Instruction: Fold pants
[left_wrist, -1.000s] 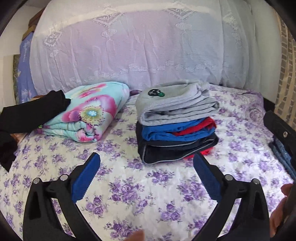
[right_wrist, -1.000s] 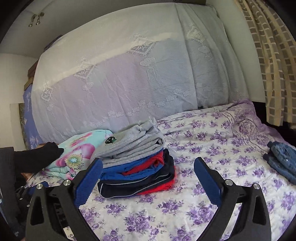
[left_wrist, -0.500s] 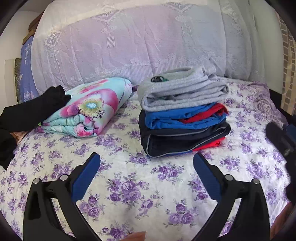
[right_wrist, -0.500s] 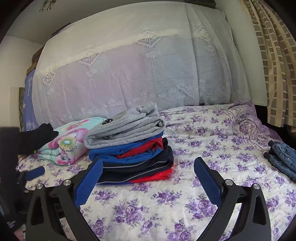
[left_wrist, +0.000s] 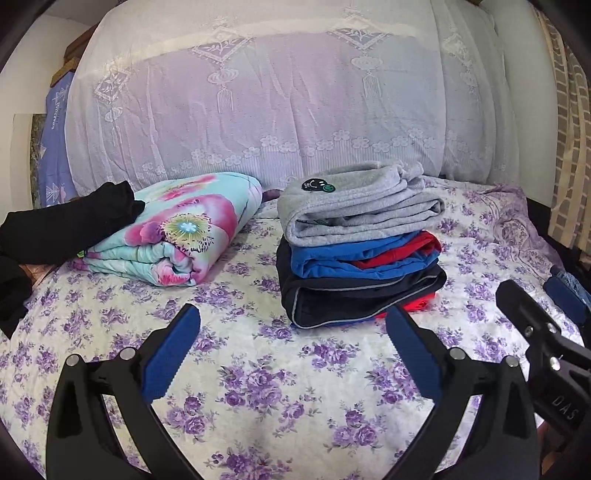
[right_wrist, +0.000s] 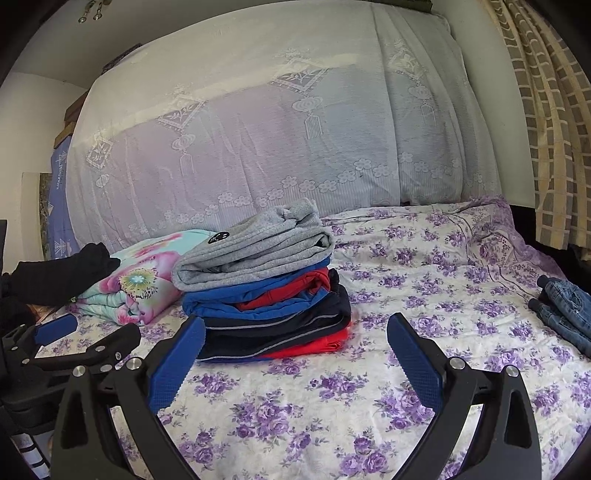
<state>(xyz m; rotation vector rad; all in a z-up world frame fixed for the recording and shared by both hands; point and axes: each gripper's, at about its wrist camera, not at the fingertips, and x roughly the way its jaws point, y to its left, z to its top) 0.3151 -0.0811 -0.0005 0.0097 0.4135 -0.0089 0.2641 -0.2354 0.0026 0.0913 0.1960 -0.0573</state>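
Note:
A stack of folded pants (left_wrist: 362, 251) sits on the flowered bedsheet (left_wrist: 258, 369), with grey sweatpants (left_wrist: 354, 206) on top, then blue, red and dark navy pairs. The stack also shows in the right wrist view (right_wrist: 266, 291). Blue jeans (right_wrist: 565, 310) lie crumpled at the bed's right edge. My left gripper (left_wrist: 291, 350) is open and empty, hovering over the sheet in front of the stack. My right gripper (right_wrist: 295, 354) is open and empty, just in front of the stack; it shows at the right edge of the left wrist view (left_wrist: 535, 325).
A rolled floral quilt (left_wrist: 177, 232) lies left of the stack, with a black garment (left_wrist: 70, 225) on its left end. A lace-covered pile of bedding (left_wrist: 288, 96) rises behind. A checked curtain (right_wrist: 546, 110) hangs at the right.
Both grippers have stayed open and empty. The right gripper moved closer to the left one and now shows beside it. The stack sits slightly farther off in the left view.

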